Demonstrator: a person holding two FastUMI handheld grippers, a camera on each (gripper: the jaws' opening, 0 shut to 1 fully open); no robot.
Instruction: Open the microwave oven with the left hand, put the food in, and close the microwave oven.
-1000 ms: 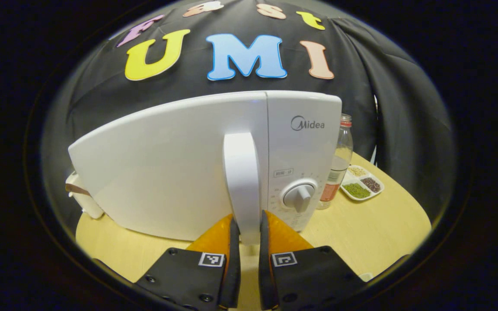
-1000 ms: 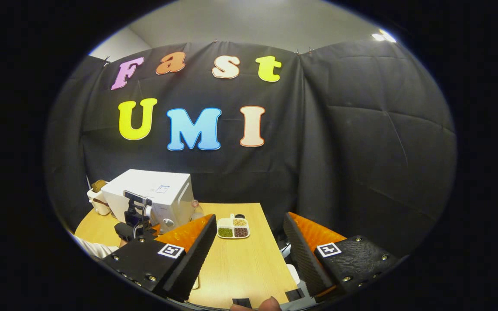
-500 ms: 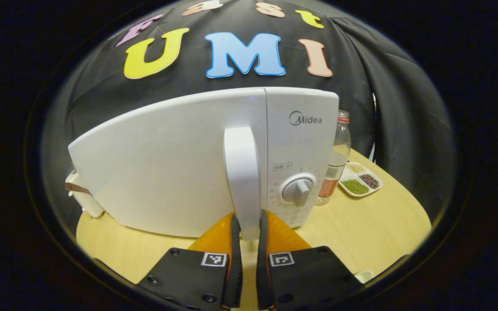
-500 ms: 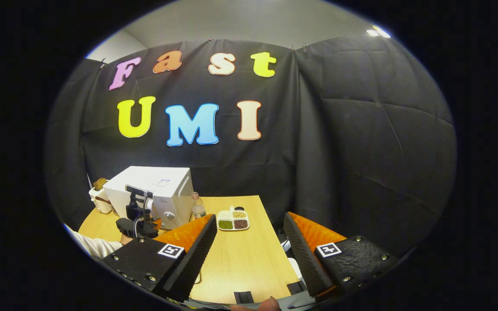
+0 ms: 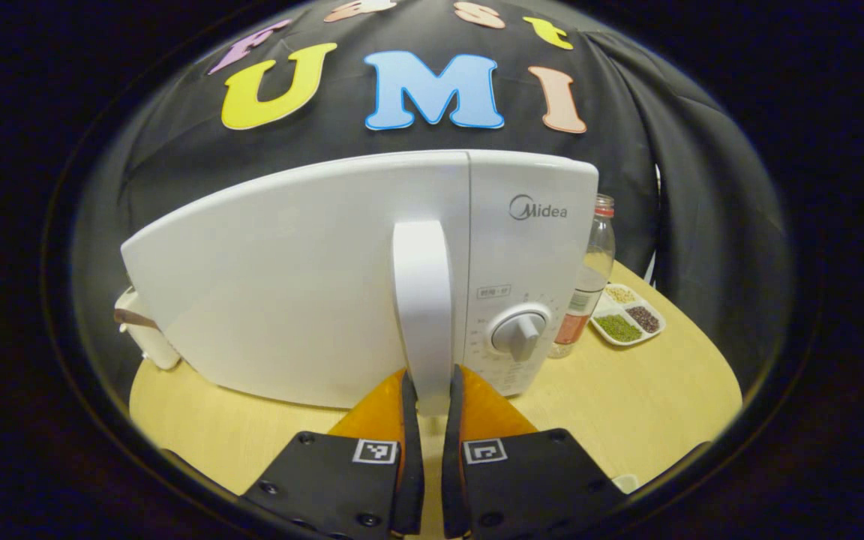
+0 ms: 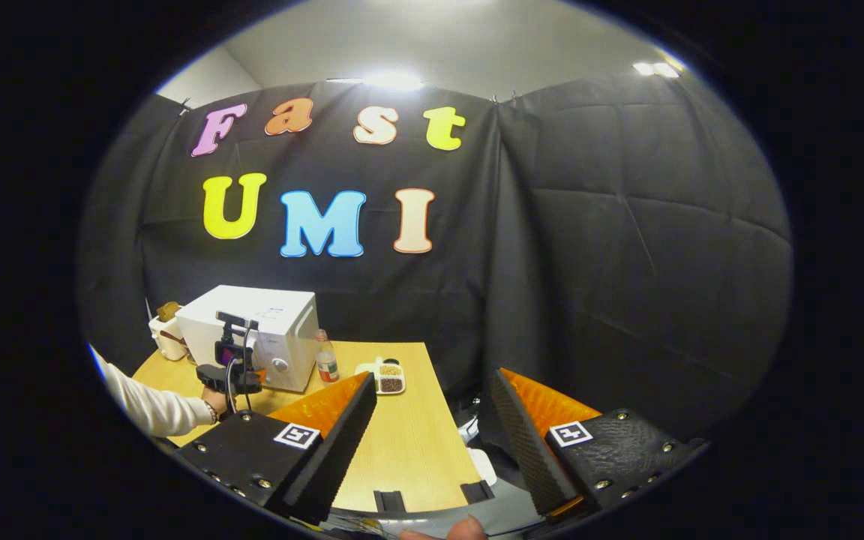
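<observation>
Left gripper (image 5: 430, 401) clamped on microwave door handle (image 5: 422, 300); door not yet swung.

Both fingers press the handle's lower end, nearly closed on it. Right gripper (image 6: 432, 420) gapes wide, empty, well clear of the microwave (image 5: 312, 277). Judgement: rigid plastic handle, smooth and possibly slippery; light oven may slide on the table (image 5: 627, 397) when pulled. Food not identifiable. "Midea" is printed above the dial (image 5: 520, 334); bottle (image 5: 589, 281) and sectioned dish (image 5: 627, 319) stand right of the microwave.
</observation>
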